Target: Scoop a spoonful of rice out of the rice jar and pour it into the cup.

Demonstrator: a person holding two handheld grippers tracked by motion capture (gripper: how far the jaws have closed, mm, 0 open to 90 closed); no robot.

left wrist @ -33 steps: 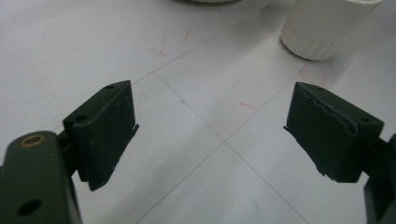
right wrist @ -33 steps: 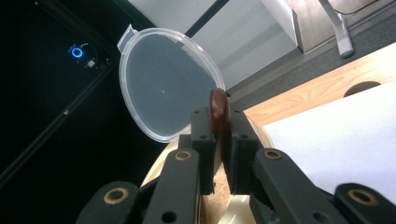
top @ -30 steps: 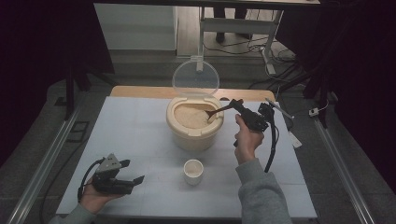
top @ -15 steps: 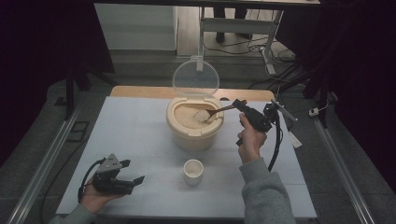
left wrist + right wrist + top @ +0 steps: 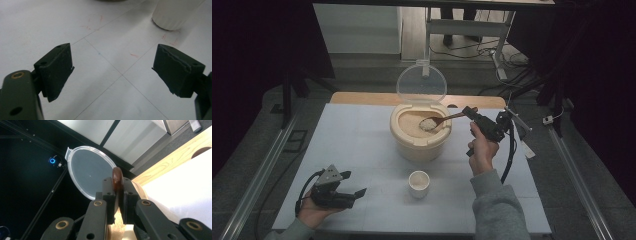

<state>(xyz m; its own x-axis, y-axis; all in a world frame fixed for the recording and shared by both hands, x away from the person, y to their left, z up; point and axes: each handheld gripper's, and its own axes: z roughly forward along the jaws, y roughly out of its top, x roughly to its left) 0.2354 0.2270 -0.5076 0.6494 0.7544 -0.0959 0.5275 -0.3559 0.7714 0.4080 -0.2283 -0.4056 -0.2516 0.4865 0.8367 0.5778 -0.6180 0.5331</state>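
A beige rice container (image 5: 419, 135) stands mid-table with its clear lid (image 5: 421, 83) hinged up behind it. My right gripper (image 5: 471, 114) is shut on the handle of a brown wooden spoon (image 5: 442, 120). The spoon's bowl holds a heap of rice above the container's right side. In the right gripper view the spoon handle (image 5: 117, 179) is pinched between the jaws, with the lid (image 5: 91, 171) beyond. A small white cup (image 5: 419, 183) stands in front of the container. My left gripper (image 5: 357, 192) rests open at the table's front left. The cup (image 5: 175, 13) lies ahead of its jaws.
A white mat (image 5: 362, 150) with a faint grid covers the table. A wooden strip (image 5: 362, 98) runs along the far edge. Metal rails flank both sides. Cables and a table frame (image 5: 472, 30) lie on the floor beyond.
My right gripper has drawn back to the right and lifted the spoon out of the rice with a heap on it. The left gripper has not moved.
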